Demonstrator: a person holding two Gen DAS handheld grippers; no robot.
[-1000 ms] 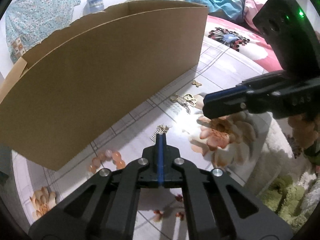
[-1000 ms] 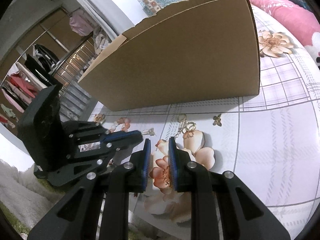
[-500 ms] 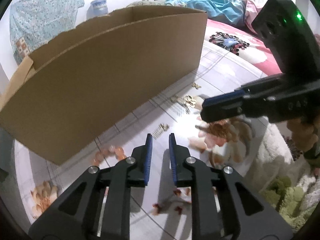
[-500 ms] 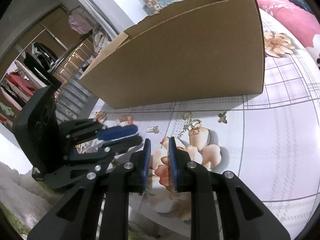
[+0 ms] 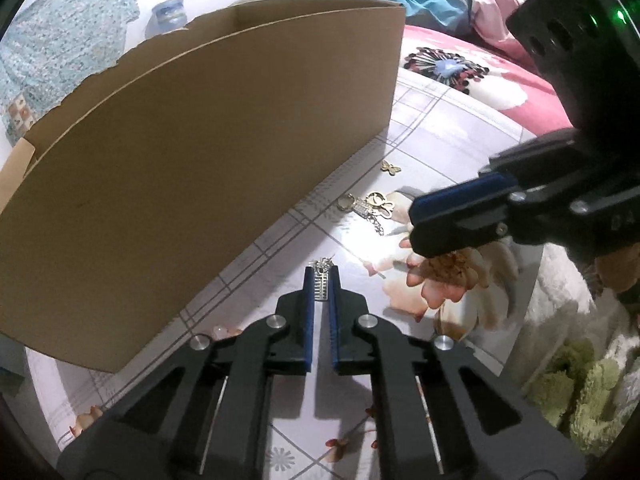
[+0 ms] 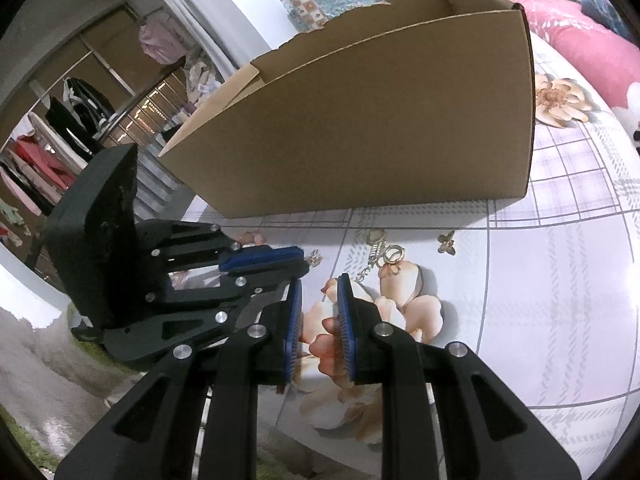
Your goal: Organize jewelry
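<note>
the left gripper [image 5: 321, 276] is bracketing a silver earring [image 5: 321, 286] between narrow jaws on the bed sheet [image 5: 440, 136], contact unclear. only the right wrist view is showing the right gripper [image 6: 319, 294] part-open, empty, near the gold charms [image 6: 386, 258].

The left gripper [image 5: 321, 280] points forward and down, its blue-padded fingers [image 5: 307, 300] nearly parallel with a narrow gap between them, pinching something small and silvery at the tips. The right gripper [image 6: 318, 292] is angled in from the right side, its fingers [image 6: 294, 320] apart with nothing between them, its tips near the left gripper's tips.
</note>
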